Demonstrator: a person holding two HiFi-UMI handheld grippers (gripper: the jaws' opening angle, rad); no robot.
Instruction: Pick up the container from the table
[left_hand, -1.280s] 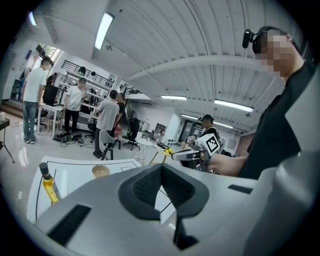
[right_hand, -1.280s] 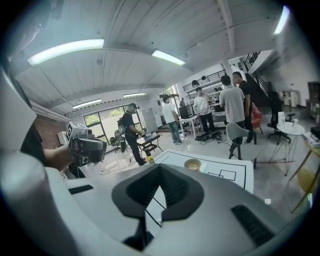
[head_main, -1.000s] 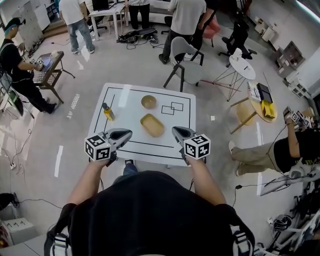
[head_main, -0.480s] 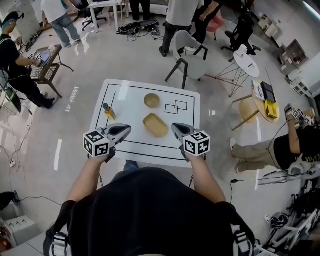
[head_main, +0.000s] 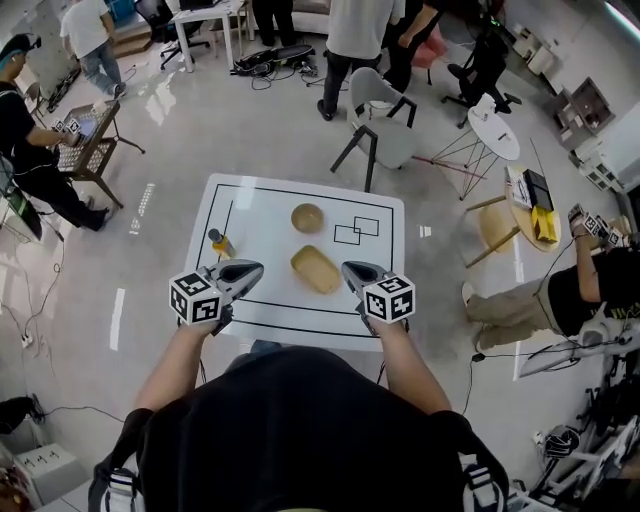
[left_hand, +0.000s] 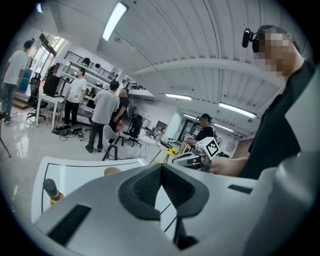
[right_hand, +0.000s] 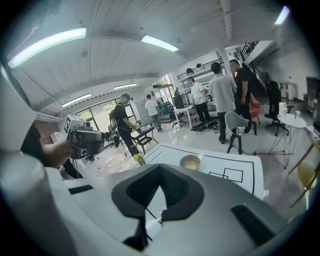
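The container (head_main: 316, 269), a shallow tan rectangular tray, lies on the white table (head_main: 380, 290) near its front middle. In the head view it sits between my two grippers, level with their tips and touching neither. My left gripper (head_main: 256, 267) is shut and empty, just left of the container. The right gripper (head_main: 347, 267) is also shut and empty, just to its right. In the left gripper view the shut left gripper (left_hand: 161, 165) hides the container. The right gripper (right_hand: 160, 166) does the same in its own view.
A round tan bowl (head_main: 307, 217) stands behind the container, and a small bottle (head_main: 220, 243) stands at the table's left. Black lines and two small rectangles (head_main: 356, 230) mark the tabletop. A grey chair (head_main: 385, 135) stands beyond the table, with several people around the room.
The table has drawn nearer in the head view. The container has slid down the picture and now lies between the two gripper tips. Both grippers stay shut.
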